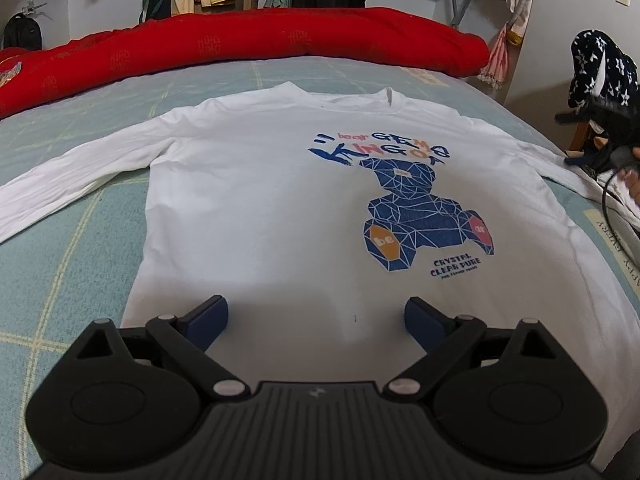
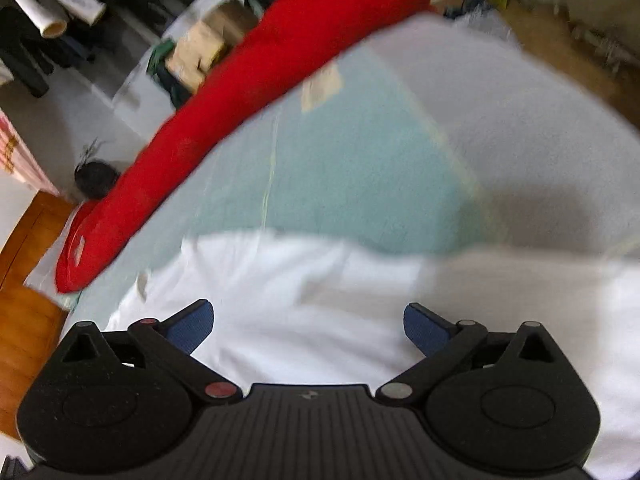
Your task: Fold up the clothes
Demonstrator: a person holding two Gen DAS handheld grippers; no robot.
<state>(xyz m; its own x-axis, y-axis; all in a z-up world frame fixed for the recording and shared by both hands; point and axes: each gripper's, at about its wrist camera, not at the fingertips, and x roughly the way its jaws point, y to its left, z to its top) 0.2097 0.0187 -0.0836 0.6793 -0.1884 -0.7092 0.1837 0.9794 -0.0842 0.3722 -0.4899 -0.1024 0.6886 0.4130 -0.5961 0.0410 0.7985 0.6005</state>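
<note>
A white long-sleeved shirt [image 1: 256, 200] with a blue bear print [image 1: 420, 216] lies flat, face up, on the bed, both sleeves spread outward. My left gripper [image 1: 316, 320] hovers open over the shirt's lower hem, nothing between its blue pads. The right wrist view is blurred by motion; my right gripper [image 2: 308, 330] is open above white shirt fabric [image 2: 304, 304], holding nothing. In the left wrist view the right gripper [image 1: 600, 136] shows as a dark shape at the far right, near the end of the right sleeve.
The bed has a pale blue checked sheet [image 1: 72, 264]. A long red bolster [image 1: 240, 48] lies across its far side. A dark star-patterned garment [image 1: 600, 68] sits at the right. Hanging clothes and boxes stand behind the bed; wooden floor [image 2: 28, 232] shows beyond the bed's edge.
</note>
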